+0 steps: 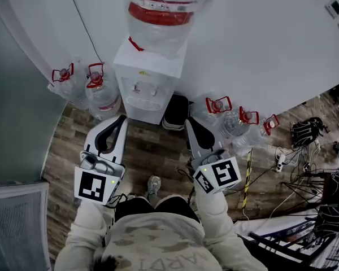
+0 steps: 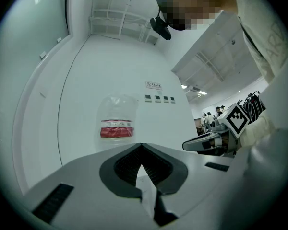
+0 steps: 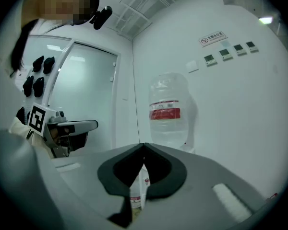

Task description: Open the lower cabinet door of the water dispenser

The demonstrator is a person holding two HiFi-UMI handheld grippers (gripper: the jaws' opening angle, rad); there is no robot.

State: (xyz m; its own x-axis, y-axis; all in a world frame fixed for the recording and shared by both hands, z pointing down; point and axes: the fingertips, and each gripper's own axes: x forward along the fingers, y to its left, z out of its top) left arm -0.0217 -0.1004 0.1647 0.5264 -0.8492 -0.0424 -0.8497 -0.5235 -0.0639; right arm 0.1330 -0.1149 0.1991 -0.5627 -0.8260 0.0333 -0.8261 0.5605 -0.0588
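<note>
The white water dispenser (image 1: 142, 88) stands against the wall with a large clear bottle (image 1: 163, 14) on top. From above, its lower cabinet door is hidden below the tap recess. My left gripper (image 1: 121, 119) hovers just before the dispenser's front left corner, jaws together and empty. My right gripper (image 1: 190, 122) hangs to the right of the dispenser, above a black bin, also shut and empty. In the left gripper view the jaw tips (image 2: 141, 145) meet below the bottle (image 2: 116, 123). The right gripper view shows its tips (image 3: 144, 145) closed under the bottle (image 3: 167, 111).
Spare water jugs (image 1: 97, 92) stand on the wood floor left of the dispenser, and more jugs (image 1: 233, 121) to the right. A black bin (image 1: 175, 112) sits beside the dispenser. Cables and a power strip (image 1: 282, 161) lie at the right. A glass partition (image 1: 17, 95) runs along the left.
</note>
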